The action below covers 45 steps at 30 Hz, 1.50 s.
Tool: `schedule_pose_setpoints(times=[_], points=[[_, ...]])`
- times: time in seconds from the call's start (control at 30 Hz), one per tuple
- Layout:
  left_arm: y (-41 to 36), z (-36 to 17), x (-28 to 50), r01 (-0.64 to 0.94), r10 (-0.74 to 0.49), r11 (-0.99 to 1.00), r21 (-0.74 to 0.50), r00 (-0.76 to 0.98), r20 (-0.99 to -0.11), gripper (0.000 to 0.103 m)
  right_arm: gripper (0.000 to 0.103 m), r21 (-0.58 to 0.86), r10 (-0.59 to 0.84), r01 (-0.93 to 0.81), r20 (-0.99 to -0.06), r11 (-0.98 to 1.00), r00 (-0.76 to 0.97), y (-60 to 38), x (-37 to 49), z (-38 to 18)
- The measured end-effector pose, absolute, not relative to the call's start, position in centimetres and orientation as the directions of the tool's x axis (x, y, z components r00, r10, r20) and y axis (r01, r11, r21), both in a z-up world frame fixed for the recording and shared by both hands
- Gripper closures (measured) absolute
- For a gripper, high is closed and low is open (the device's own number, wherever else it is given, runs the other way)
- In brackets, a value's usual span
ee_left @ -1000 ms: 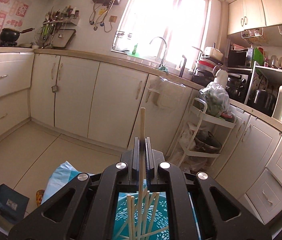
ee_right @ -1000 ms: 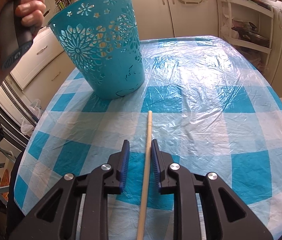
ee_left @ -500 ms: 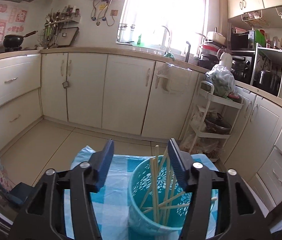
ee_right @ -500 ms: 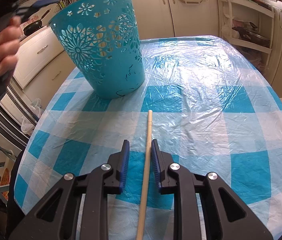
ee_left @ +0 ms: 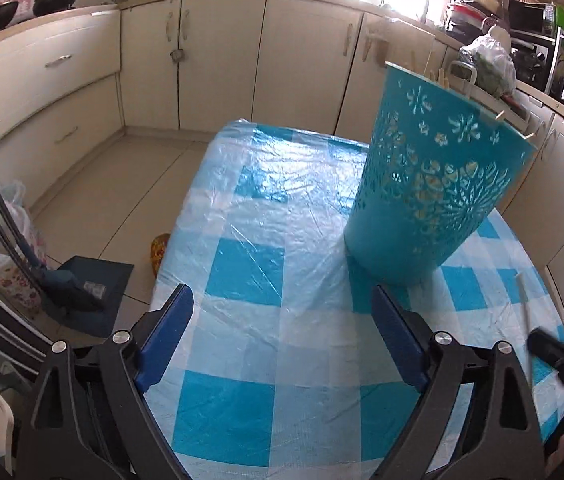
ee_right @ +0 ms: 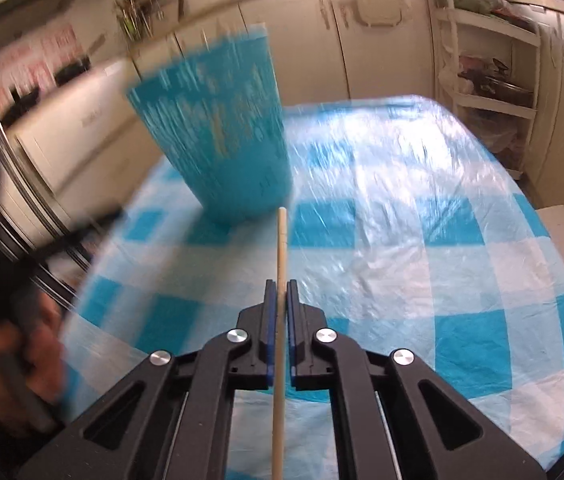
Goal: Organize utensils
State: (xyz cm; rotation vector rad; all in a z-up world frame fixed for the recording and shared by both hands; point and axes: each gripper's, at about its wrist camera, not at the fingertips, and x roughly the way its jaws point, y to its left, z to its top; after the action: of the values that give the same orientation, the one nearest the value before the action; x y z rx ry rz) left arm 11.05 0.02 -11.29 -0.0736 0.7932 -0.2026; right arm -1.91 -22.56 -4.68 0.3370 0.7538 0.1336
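A teal cut-out basket (ee_left: pixel 434 184) stands on the blue-and-white checked table (ee_left: pixel 265 272); chopstick tips poke above its rim. It also shows, blurred, in the right wrist view (ee_right: pixel 221 140). My left gripper (ee_left: pixel 282 332) is open and empty, low over the table, left of the basket. My right gripper (ee_right: pixel 281 292) is shut on a wooden chopstick (ee_right: pixel 280 248) that points toward the basket's base, lifted above the table. The right gripper's edge shows in the left wrist view (ee_left: pixel 562 364).
Cream kitchen cabinets (ee_left: pixel 217 52) ring the room. A white rack with pots (ee_right: pixel 490 80) stands past the table's far right. A dark box (ee_left: pixel 85 284) and a flowered bag (ee_left: pixel 5 256) sit on the floor left of the table.
My left gripper opened, dropped its chopstick into the basket, then swung down to the table's left side. My right gripper closed on the chopstick and lifted it.
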Motion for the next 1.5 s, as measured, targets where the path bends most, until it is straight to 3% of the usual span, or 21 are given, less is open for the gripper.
schedule_pose_setpoints(times=[0.33, 0.53, 0.8, 1.07, 1.27, 1.4, 1.43, 1.5], points=[[-1.0, -12.7, 10.9, 0.158, -0.179, 0.983, -0.097, 0.673, -0.718, 0.015, 0.097, 0.441, 0.305, -0.16, -0.28, 0.883, 0.91, -22.1, 1.5, 8.3], [-1.4, -12.5, 11.1, 0.155, -0.168, 0.984, -0.086, 0.669, -0.724, 0.014, 0.097, 0.43, 0.232, -0.146, -0.156, 0.891, 0.96, -20.7, 6.8, 11.3], [-1.2, -12.6, 11.2, 0.154, -0.176, 0.983, -0.097, 0.664, -0.727, 0.014, 0.097, 0.35, 0.043, 0.018, -0.165, 0.937, 0.985, -19.3, 11.2, 8.8], [-1.0, -12.6, 11.3, 0.148, -0.182, 0.983, -0.111, 0.666, -0.724, 0.013, 0.096, 0.288, 0.046, 0.033, -0.262, 0.957, 0.964, -18.6, 11.7, 5.1], [-0.4, -12.3, 11.3, 0.147, -0.197, 0.98, -0.133, 0.661, -0.724, 0.012, 0.078, 0.282, 0.092, -0.001, -0.311, 0.959, 0.946, -18.4, 8.3, 4.4], [0.8, -9.5, 10.3, 0.125, -0.184, 0.983, -0.134, 0.678, -0.712, 0.012, 0.042, 0.293, 0.102, 0.005, -0.348, 0.956, 0.932, -19.1, 4.2, 5.0], [1.0, -8.1, 9.7, 0.125, -0.179, 0.984, -0.129, 0.695, -0.696, 0.012, 0.037, 0.289, 0.096, 0.017, -0.371, 0.957, 0.924, -19.2, 2.8, 5.3], [1.4, -5.6, 8.4, 0.134, -0.176, 0.984, -0.115, 0.722, -0.669, 0.01, 0.017, 0.265, 0.072, 0.05, -0.433, 0.963, 0.898, -19.3, 1.0, 6.0]])
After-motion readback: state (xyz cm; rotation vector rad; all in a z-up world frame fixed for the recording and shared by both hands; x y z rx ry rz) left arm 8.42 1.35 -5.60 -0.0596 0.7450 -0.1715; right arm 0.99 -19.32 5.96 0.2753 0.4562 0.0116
